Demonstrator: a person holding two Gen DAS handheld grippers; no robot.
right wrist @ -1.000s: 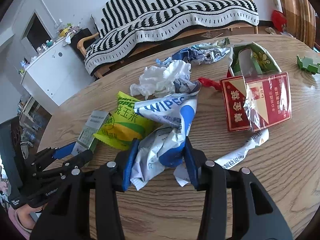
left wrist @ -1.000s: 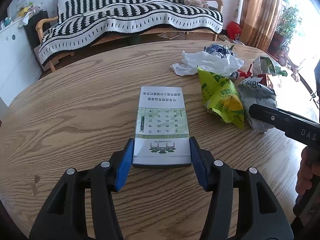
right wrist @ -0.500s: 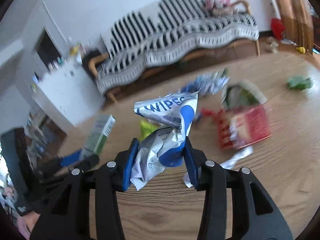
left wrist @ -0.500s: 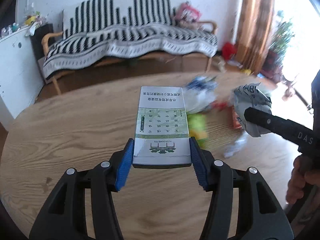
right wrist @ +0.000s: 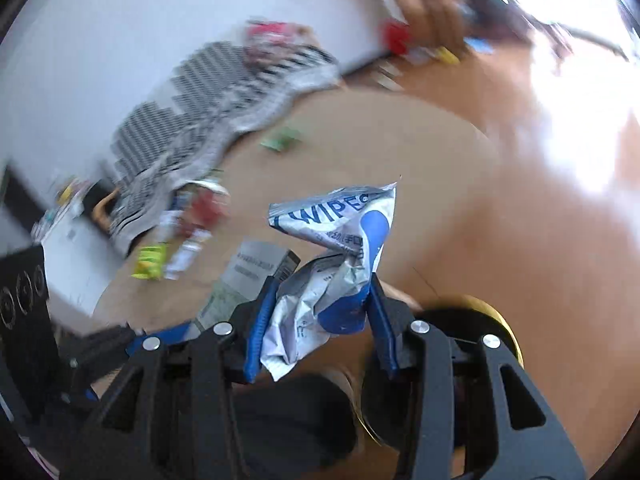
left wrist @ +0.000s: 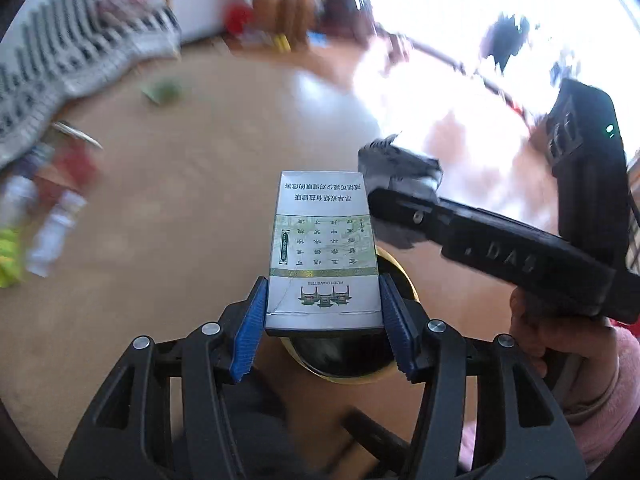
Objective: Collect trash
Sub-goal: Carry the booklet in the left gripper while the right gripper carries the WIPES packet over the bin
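Note:
My left gripper (left wrist: 324,316) is shut on a flat white and green cigarette carton (left wrist: 322,248), held in the air over a dark round bin with a gold rim (left wrist: 340,372) beside the table. My right gripper (right wrist: 320,320) is shut on a crumpled white and blue wipes packet (right wrist: 340,256). It shows in the left wrist view (left wrist: 400,196) just right of the carton, above the same bin (right wrist: 492,320). The carton also shows in the right wrist view (right wrist: 248,272).
The round wooden table (left wrist: 168,200) carries blurred trash at its left: a yellow-green snack bag (right wrist: 150,260), red and white wrappers (left wrist: 60,200), a green scrap (left wrist: 164,90). A striped sofa (right wrist: 208,88) stands behind. Bright floor lies to the right.
Both grippers swung right, off the table, carrying the carton and the wipes packet to above the bin. The trash pile is now far to the left. Both views are motion-blurred.

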